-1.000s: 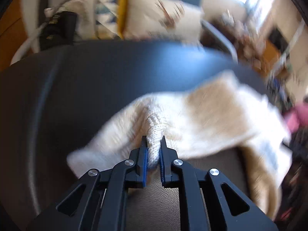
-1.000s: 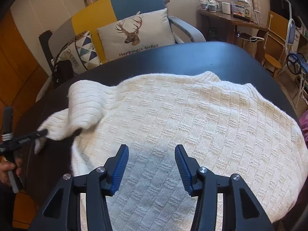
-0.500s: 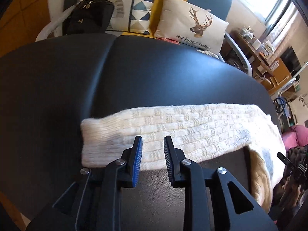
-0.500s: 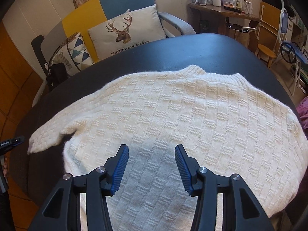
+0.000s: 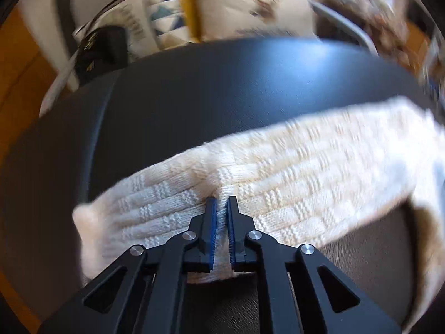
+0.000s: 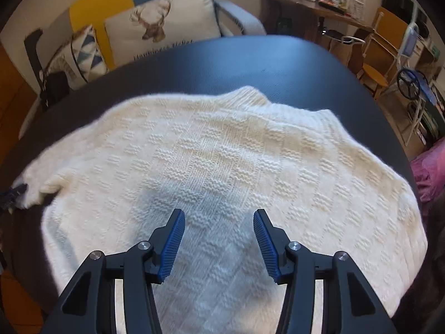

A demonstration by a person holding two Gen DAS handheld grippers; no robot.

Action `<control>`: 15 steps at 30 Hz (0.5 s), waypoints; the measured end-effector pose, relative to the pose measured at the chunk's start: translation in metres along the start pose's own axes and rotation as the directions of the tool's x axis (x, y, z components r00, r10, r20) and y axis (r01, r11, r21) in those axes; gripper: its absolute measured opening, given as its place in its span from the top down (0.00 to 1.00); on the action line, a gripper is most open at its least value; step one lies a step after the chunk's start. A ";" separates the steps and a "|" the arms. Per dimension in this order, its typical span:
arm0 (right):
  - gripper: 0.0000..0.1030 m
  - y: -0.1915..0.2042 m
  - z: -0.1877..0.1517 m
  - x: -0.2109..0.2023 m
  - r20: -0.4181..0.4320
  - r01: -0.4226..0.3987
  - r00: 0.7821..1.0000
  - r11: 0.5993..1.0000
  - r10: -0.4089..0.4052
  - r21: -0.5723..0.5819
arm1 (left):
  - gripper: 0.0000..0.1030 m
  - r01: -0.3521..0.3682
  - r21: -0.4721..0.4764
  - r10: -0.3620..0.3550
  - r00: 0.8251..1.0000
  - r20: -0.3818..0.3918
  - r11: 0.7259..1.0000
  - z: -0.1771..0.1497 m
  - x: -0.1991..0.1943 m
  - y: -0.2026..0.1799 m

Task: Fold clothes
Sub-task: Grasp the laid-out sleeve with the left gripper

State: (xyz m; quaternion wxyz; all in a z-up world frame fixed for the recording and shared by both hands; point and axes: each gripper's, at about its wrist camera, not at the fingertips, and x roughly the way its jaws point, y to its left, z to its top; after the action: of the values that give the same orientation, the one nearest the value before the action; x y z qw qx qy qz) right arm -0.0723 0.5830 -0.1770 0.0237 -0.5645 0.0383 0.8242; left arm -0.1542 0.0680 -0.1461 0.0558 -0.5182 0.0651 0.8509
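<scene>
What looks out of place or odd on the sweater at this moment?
Nothing looks damaged. The cream sweater lies spread on the dark table; only its sleeve is bunched where the left gripper pinches it.

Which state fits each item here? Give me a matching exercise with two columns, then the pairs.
Column one:
1. left gripper
2. right gripper
3. cream sweater
4. deer cushion

Column two:
A. spread flat over the dark table
B. pinched shut on the sweater's sleeve
C. propped on the sofa behind the table
D. open above the knit, holding nothing

Pairs: 1-B, 2-D, 3-A, 4-C
</scene>
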 end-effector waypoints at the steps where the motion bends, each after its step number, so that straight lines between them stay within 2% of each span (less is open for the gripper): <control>1: 0.51 0.007 0.003 0.007 -0.006 0.026 1.000 0.999 -0.026 -0.033 | 0.95 0.016 -0.069 -0.015 1.000 0.019 0.997 0.003 -0.003 0.016; 3: 0.82 0.021 0.014 0.010 0.014 0.032 0.999 0.996 -0.031 -0.080 | 0.95 0.052 -0.182 -0.041 0.997 0.063 0.982 0.009 -0.013 0.045; 4: 0.95 0.026 0.021 0.011 0.018 0.022 1.000 0.996 -0.021 -0.086 | 0.95 0.063 -0.205 -0.045 0.994 0.095 0.977 0.012 -0.022 0.056; 6: 0.99 0.036 0.035 0.011 0.033 -0.018 0.999 0.996 0.021 -0.086 | 0.95 0.087 -0.246 -0.047 0.986 0.162 0.965 0.017 -0.043 0.076; 8: 1.00 0.049 0.051 -0.003 0.093 -0.067 0.993 0.994 0.075 -0.086 | 0.95 0.092 -0.271 -0.023 0.969 0.247 0.958 0.019 -0.072 0.092; 9: 1.00 0.057 0.059 -0.015 0.134 -0.098 0.985 0.991 0.110 -0.089 | 0.95 0.078 -0.277 -0.002 0.964 0.265 0.958 0.018 -0.080 0.098; 10: 1.00 0.064 0.067 -0.026 0.164 -0.119 0.978 0.988 0.133 -0.096 | 0.95 0.055 -0.274 0.019 0.965 0.261 0.960 0.013 -0.079 0.106; 12: 0.99 0.075 0.076 -0.039 0.170 -0.154 0.970 0.981 0.173 -0.118 | 0.95 0.011 -0.253 0.049 0.972 0.230 0.967 0.005 -0.070 0.114; 13: 0.86 0.078 0.076 -0.045 0.159 -0.190 0.965 0.974 0.209 -0.124 | 0.95 -0.009 -0.234 0.058 0.977 0.204 0.972 0.001 -0.062 0.114; 14: 0.70 0.078 0.074 -0.048 0.140 -0.208 0.964 0.969 0.226 -0.132 | 0.95 -0.017 -0.215 0.057 0.982 0.180 0.977 -0.003 -0.052 0.111; 15: 0.69 0.077 0.068 -0.050 0.116 -0.212 0.967 0.967 0.229 -0.141 | 0.95 -0.025 -0.195 0.056 0.986 0.156 0.981 -0.007 -0.042 0.108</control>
State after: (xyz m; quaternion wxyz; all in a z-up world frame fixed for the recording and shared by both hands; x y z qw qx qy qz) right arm -0.1242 0.5129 -0.1035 -0.1019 -0.5016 0.0464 0.8578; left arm -0.1465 -0.0412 -0.1063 -0.0068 -0.4492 -0.0114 0.8933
